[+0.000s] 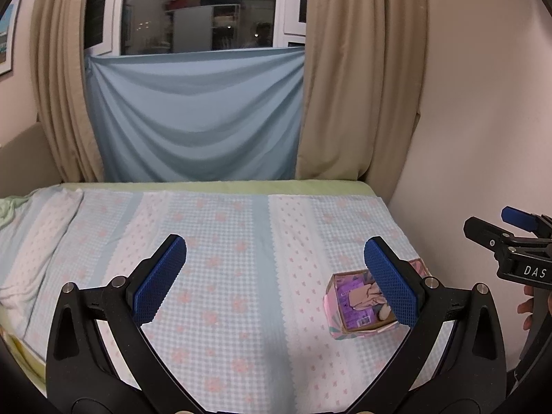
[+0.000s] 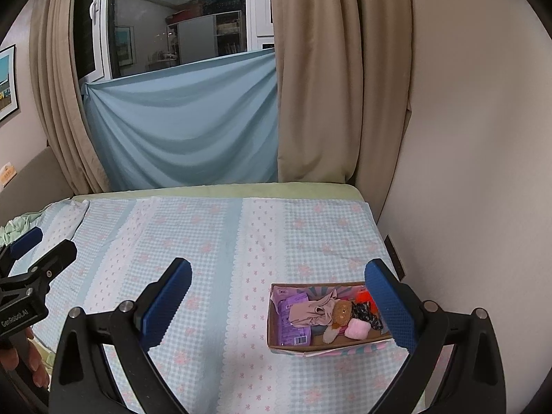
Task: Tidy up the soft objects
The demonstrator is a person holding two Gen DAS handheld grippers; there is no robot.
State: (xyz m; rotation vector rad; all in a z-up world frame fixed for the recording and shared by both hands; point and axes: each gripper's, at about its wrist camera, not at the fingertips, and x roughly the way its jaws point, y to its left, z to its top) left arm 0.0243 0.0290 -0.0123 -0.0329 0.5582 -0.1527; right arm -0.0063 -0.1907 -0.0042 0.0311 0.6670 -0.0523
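Both claws, the left claw (image 1: 275, 276) and right claw (image 2: 278, 302), hang spread and empty above the bed (image 2: 207, 241), the box (image 2: 276, 341) of soft objects (image 2: 341, 312) under the right's right finger, which could snag and tip its rim.

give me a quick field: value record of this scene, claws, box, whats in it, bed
left claw: open, holding nothing, above the bed
right claw: open, holding nothing, above the bed
box: open cardboard box on the bed, near the wall side
box contents: purple packet, beige cloth, brown plush, pink soft piece, dark patterned item, something orange
bed: blue check cover with pink flowers
loose items outside box: none in view on the cover
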